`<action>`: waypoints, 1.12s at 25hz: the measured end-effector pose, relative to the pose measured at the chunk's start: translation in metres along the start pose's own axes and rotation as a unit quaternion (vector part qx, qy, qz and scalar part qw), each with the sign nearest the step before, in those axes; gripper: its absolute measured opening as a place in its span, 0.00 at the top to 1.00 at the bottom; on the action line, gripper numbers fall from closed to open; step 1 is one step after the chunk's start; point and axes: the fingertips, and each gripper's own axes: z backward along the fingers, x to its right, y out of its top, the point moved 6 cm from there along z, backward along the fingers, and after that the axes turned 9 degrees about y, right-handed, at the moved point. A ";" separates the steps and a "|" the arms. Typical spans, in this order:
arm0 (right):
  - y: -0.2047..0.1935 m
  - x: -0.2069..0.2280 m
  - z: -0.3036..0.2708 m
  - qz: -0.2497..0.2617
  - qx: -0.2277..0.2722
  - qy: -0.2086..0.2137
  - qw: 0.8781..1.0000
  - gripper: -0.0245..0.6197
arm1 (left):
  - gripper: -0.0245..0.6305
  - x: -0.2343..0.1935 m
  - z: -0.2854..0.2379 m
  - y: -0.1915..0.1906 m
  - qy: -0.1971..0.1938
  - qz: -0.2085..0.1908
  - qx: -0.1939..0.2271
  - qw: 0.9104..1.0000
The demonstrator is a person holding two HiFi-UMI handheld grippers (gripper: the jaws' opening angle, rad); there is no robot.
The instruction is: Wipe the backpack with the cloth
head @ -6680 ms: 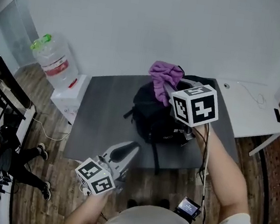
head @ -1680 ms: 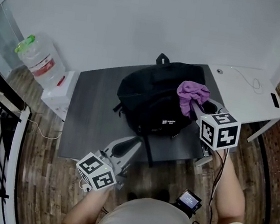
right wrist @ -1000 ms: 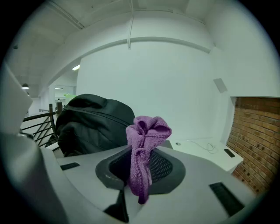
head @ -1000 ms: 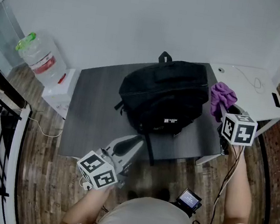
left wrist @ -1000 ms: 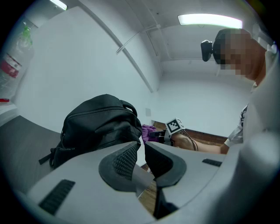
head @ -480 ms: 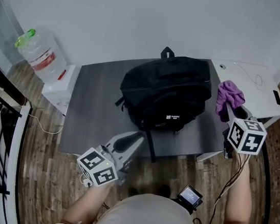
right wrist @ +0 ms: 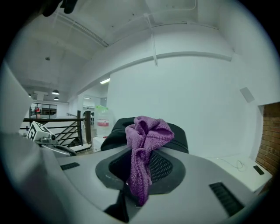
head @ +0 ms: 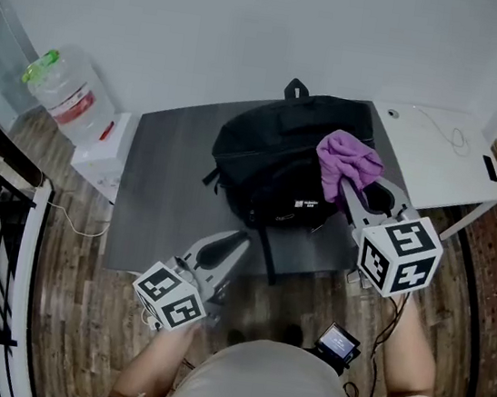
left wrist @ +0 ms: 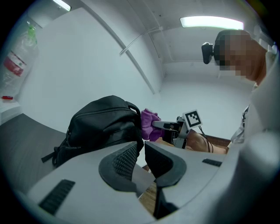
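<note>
The black backpack point(head: 275, 174) lies in the middle of a gray table point(head: 161, 199), with its top handle at 12 o'clock. The right gripper point(head: 346, 185) has its jaws pinched tight on a purple cloth point(head: 349, 159). The bunched cloth sits at the backpack's 3 o'clock side, on or just over it; I cannot tell which. The left gripper point(head: 241, 238) is at 6 o'clock, over the table's near edge. Its jaws are only a little apart and nothing is between them.

There is a wide bare strip of table at the backpack's 9 o'clock. At 3 o'clock the backpack comes close to the table's edge, and a white desk point(head: 442, 161) stands right beside that edge. A strap point(head: 268, 253) runs from the backpack to the near edge at 6 o'clock. A water bottle point(head: 60, 91) stands on the floor at 10 o'clock, well away from the table.
</note>
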 end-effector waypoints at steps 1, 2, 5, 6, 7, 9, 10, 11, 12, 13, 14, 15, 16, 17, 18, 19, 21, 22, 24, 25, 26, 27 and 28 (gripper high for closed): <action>0.001 -0.010 -0.007 0.002 0.001 0.014 1.000 0.84 | 0.88 -0.001 0.002 0.000 0.002 0.001 0.001 1.000; 0.002 -0.021 -0.014 0.004 0.001 0.028 1.000 0.84 | 0.88 -0.001 0.003 -0.001 0.004 0.002 0.002 1.000; 0.003 -0.055 -0.035 0.016 -0.003 0.073 0.997 0.84 | 0.88 -0.005 0.009 -0.002 0.011 0.006 0.005 1.000; 0.004 -0.067 -0.043 0.022 -0.005 0.088 0.996 0.84 | 0.88 -0.006 0.011 -0.002 0.014 0.008 0.006 1.000; 0.004 -0.078 -0.049 0.029 -0.007 0.101 0.994 0.84 | 0.88 -0.008 0.014 -0.003 0.017 0.010 0.007 1.000; 0.002 -0.099 -0.062 0.040 -0.014 0.125 0.991 0.84 | 0.88 -0.011 0.018 -0.004 0.024 0.013 0.007 1.000; 0.001 -0.108 -0.069 0.043 -0.018 0.136 0.990 0.84 | 0.88 -0.012 0.020 -0.004 0.027 0.014 0.007 1.000; -0.002 -0.117 -0.075 0.044 -0.022 0.147 0.988 0.84 | 0.88 -0.013 0.021 -0.005 0.029 0.014 0.007 0.999; -0.005 -0.124 -0.082 0.044 -0.027 0.157 0.986 0.84 | 0.88 -0.014 0.022 -0.005 0.031 0.015 0.007 0.999; -0.008 -0.130 -0.089 0.045 -0.033 0.163 0.985 0.84 | 0.88 -0.015 0.023 -0.006 0.033 0.016 0.007 0.999; -0.013 -0.133 -0.095 0.048 -0.040 0.165 0.984 0.84 | 0.88 -0.015 0.024 -0.006 0.034 0.017 0.007 0.999; -0.017 -0.133 -0.099 0.052 -0.047 0.163 0.984 0.84 | 0.88 -0.015 0.024 -0.007 0.035 0.017 0.006 0.999; -0.021 -0.130 -0.103 0.055 -0.053 0.157 0.985 0.84 | 0.88 -0.015 0.025 -0.007 0.036 0.017 0.005 0.999; -0.024 -0.125 -0.105 0.056 -0.057 0.151 0.985 0.84 | 0.88 -0.015 0.025 -0.008 0.037 0.017 0.005 0.999; -0.027 -0.119 -0.106 0.053 -0.059 0.144 0.986 0.84 | 0.88 -0.015 0.025 -0.008 0.037 0.017 0.005 0.999; -0.028 -0.112 -0.106 0.047 -0.060 0.140 0.987 0.84 | 0.88 -0.015 0.025 -0.008 0.038 0.017 0.004 0.999; -0.030 -0.102 -0.104 0.032 -0.059 0.136 0.988 0.84 | 0.88 -0.016 0.024 -0.008 0.038 0.016 0.003 0.999; -0.030 -0.099 -0.102 0.028 -0.057 0.134 0.989 0.84 | 0.88 -0.015 0.024 -0.008 0.037 0.015 0.002 0.999; -0.031 -0.095 -0.099 0.025 -0.054 0.131 0.990 0.84 | 0.88 -0.015 0.022 -0.008 0.035 0.014 0.001 0.999; -0.031 -0.093 -0.097 0.023 -0.054 0.130 0.990 0.84 | 0.88 -0.015 0.021 -0.007 0.034 0.014 0.001 0.999; -0.032 -0.091 -0.096 0.022 -0.053 0.128 0.990 0.84 | 0.88 -0.015 0.019 -0.007 0.033 0.013 0.000 0.999; -0.033 -0.088 -0.095 0.019 -0.053 0.127 0.990 0.84 | 0.88 -0.015 0.018 -0.007 0.031 0.013 0.000 0.999; -0.033 -0.085 -0.094 0.017 -0.053 0.125 0.991 0.84 | 0.88 -0.014 0.016 -0.007 0.030 0.013 0.000 0.999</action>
